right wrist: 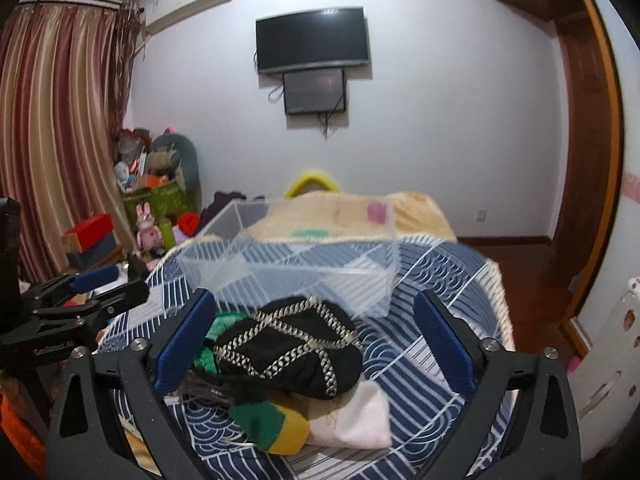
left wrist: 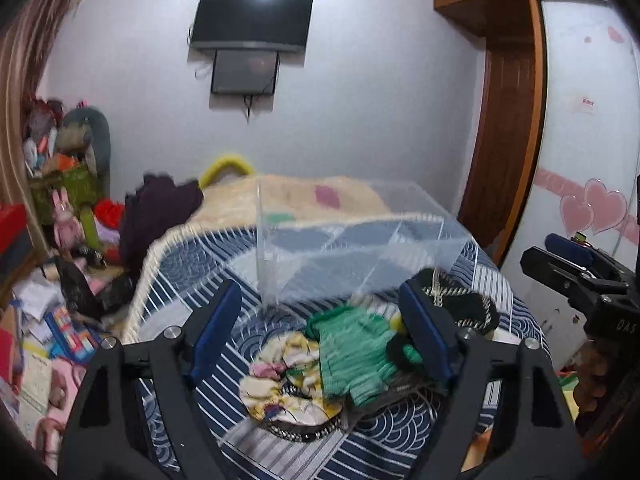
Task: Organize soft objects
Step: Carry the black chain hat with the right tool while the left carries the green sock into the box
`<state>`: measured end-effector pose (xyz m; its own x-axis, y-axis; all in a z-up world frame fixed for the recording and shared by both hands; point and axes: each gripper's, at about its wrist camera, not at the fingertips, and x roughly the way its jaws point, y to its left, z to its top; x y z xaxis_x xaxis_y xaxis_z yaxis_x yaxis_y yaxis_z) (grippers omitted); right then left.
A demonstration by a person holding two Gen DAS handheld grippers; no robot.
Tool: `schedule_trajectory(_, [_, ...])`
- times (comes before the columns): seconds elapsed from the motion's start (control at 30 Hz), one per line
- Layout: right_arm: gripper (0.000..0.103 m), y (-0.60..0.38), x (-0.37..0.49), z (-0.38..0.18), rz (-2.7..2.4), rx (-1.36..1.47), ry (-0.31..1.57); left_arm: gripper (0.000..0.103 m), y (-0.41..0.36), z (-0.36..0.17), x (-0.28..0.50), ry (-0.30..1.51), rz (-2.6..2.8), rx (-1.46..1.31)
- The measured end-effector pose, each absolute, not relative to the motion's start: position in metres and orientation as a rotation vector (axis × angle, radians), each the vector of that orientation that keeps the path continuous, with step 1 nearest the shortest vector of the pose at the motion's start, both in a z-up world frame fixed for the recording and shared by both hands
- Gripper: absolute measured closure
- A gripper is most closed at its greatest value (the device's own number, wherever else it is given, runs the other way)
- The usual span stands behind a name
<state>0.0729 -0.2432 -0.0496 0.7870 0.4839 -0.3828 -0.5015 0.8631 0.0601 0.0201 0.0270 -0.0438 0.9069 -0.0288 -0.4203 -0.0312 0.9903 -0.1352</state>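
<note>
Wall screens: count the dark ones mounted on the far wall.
2. A large black flat television sits high on the white wall; a smaller dark screen hangs directly beneath it, touching its lower edge.

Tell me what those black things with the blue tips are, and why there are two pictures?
Each is a hand-held gripper: a person holds one in each hand, like big tongs. Each carries a camera looking along its two fingers, so you get one picture per hand. The left hand-held gripper and the right hand-held gripper are both wide open and hold nothing. Below them is a bed with a blue and white patterned cover. On it lies a heap of soft things: a green knitted piece, a yellow flowery cloth, a black pouch with silver trim and a pale pink cloth. Behind the heap stands a clear plastic box with dividers inside.
</note>
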Motion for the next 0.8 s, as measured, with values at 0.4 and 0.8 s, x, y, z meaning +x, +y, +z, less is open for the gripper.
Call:
schedule_trajectory(0.4, [0.036,-0.221,0.1,-0.094,0.607,-0.103,0.596,0.039,0.015,-0.083,0.059,0.58,-0.093,-0.186])
schedule_trajectory(0.8, [0.083,-0.233,0.102,-0.096,0.599,-0.085,0.594,0.071,0.019,-0.108,0.082,0.692,-0.191,-0.268])
